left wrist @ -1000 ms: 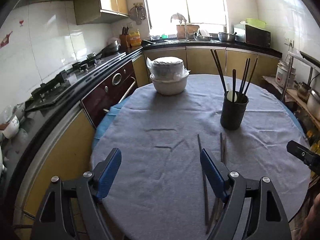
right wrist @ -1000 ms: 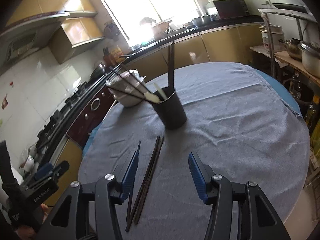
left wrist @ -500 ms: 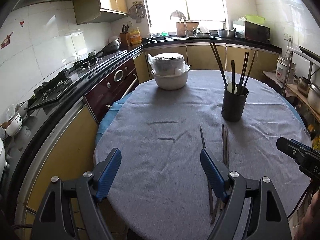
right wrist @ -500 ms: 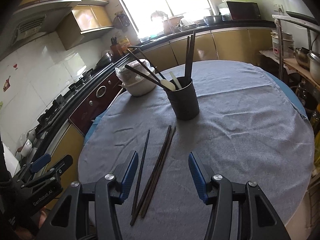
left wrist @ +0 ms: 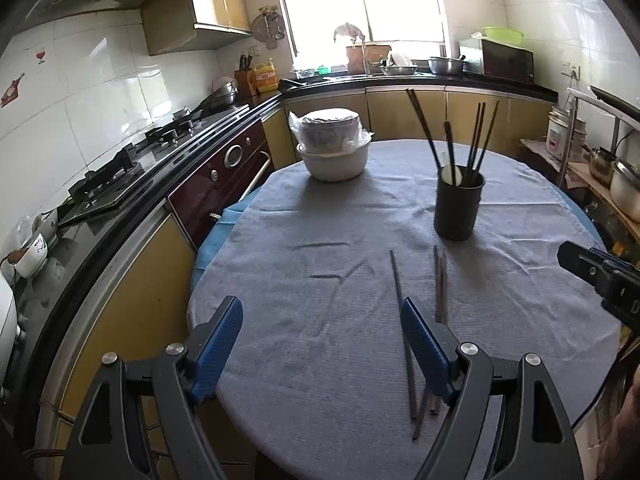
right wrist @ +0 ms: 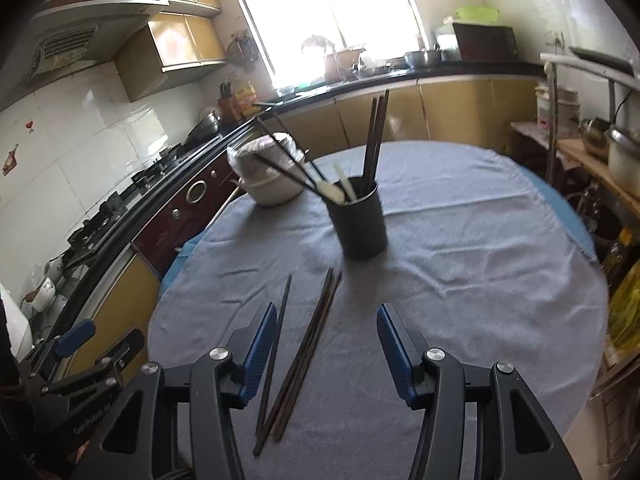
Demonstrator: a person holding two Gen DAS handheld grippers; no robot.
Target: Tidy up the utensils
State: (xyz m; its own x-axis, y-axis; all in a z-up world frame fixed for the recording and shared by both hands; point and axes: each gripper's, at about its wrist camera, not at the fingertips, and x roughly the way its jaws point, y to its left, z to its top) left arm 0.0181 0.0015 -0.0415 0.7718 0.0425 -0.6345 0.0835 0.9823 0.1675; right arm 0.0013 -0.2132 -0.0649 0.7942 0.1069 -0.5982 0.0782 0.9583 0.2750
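Observation:
A black utensil holder [left wrist: 458,208] [right wrist: 358,222] stands on the grey-clothed round table [left wrist: 340,320], with several dark chopsticks and a pale spoon upright in it. Three loose dark chopsticks [left wrist: 438,288] [right wrist: 312,344] lie on the cloth in front of the holder. My left gripper [left wrist: 322,320] hovers open over the near table edge, its right finger above the loose chopsticks. My right gripper [right wrist: 326,328] also stands open above the cloth, the loose chopsticks lying below and between its fingers, untouched. Neither gripper holds anything.
A white bowl [left wrist: 334,160] with a plastic-wrapped pot on it sits at the table's far left. A stove counter [left wrist: 120,184] runs along the left. A rack with metal pots [left wrist: 620,184] stands at the right. The right gripper's body [left wrist: 600,276] shows at the right edge.
The right gripper rolled and drew back a little, so the holder and loose chopsticks now look upright and farther up in its view. The left gripper pulled back slightly. Both jaws stayed as wide.

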